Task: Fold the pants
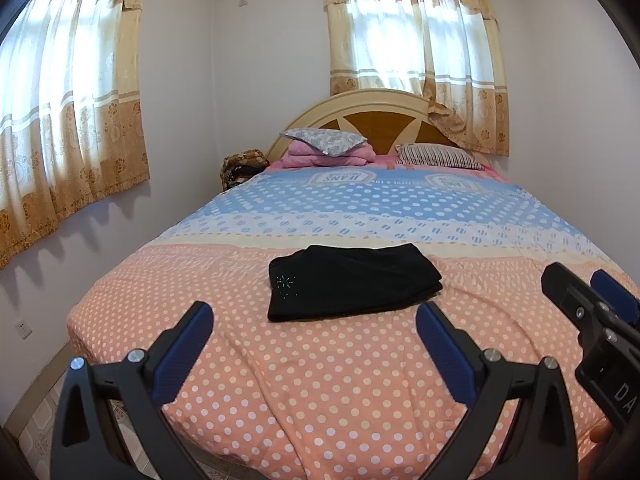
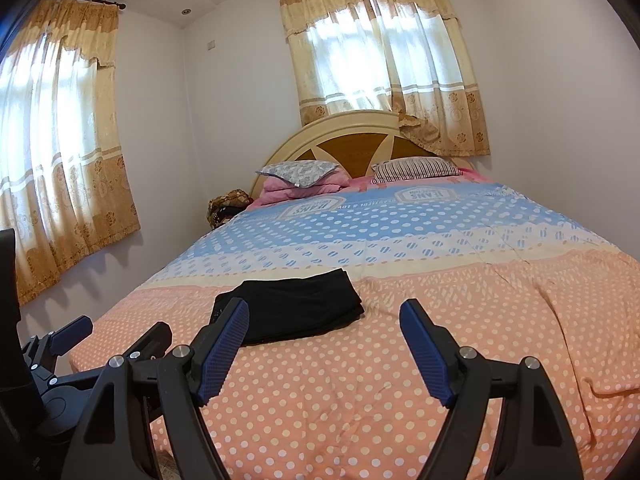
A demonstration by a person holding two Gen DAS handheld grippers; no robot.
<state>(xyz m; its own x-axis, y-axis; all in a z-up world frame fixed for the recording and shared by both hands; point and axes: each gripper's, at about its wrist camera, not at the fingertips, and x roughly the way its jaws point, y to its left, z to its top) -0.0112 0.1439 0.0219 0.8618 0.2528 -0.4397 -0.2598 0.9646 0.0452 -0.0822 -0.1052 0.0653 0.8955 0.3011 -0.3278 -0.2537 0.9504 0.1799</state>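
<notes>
The black pants [image 1: 352, 282] lie folded in a compact rectangle on the pink dotted part of the bedspread [image 1: 312, 380]; a small sparkly motif shows at their left end. My left gripper [image 1: 316, 320] hovers just short of the pants, open, with nothing between its blue pads. In the right wrist view the pants [image 2: 296, 304] sit ahead and to the left, partly hidden by the left finger. My right gripper [image 2: 324, 316] is open and empty, apart from the pants. It also shows at the right edge of the left wrist view as black hardware [image 1: 592, 312].
The bed fills the room's middle, with a blue dotted band [image 1: 360, 204] farther back, pillows [image 1: 324, 142] and a pink folded blanket by the headboard [image 1: 380, 116]. Curtained windows [image 1: 416, 28] sit behind and left. A tiled floor strip [image 1: 36, 428] runs along the bed's left side.
</notes>
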